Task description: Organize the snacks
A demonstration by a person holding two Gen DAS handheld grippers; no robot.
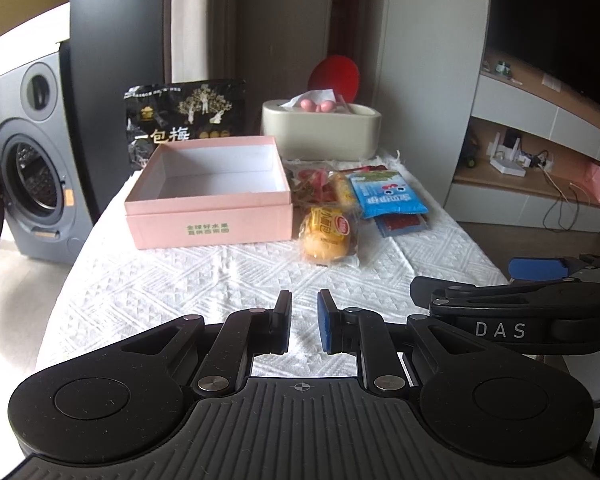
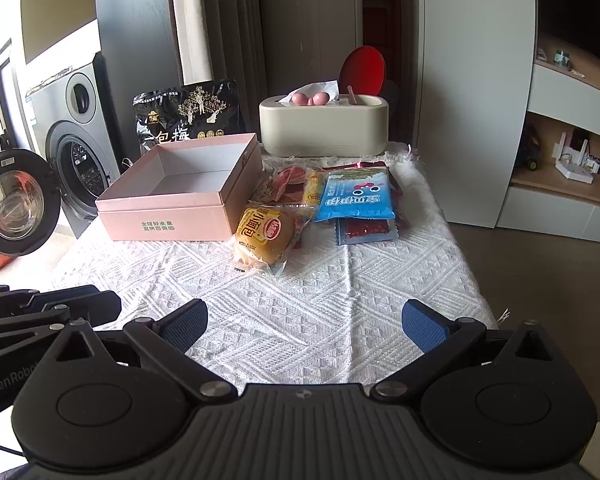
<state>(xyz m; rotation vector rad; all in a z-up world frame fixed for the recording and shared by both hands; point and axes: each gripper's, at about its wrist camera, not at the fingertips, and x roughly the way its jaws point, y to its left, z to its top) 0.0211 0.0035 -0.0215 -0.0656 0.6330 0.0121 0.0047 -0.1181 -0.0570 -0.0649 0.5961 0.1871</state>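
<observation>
An open, empty pink box point(image 1: 210, 194) point(image 2: 180, 196) sits on the white cloth. To its right lies a pile of snacks: a yellow bread bun packet point(image 1: 326, 236) point(image 2: 262, 236), a blue packet point(image 1: 386, 194) point(image 2: 356, 196) over a red-filled packet point(image 1: 400, 224) point(image 2: 364, 230), and red and yellow packets point(image 1: 320, 184) point(image 2: 296, 184) behind. My left gripper point(image 1: 305, 326) hovers over the near cloth, jaws close together with a narrow gap, empty. My right gripper point(image 2: 305, 326) is wide open and empty, also near the front; it shows at the right of the left wrist view point(image 1: 540, 280).
A black plum bag point(image 1: 184, 118) point(image 2: 190, 114) stands behind the box. A beige tissue holder point(image 1: 320, 128) point(image 2: 324, 124) with pink balls and a red paddle point(image 1: 334, 74) stands at the back. A washing machine point(image 1: 24, 168) with its door open is left; shelves are right.
</observation>
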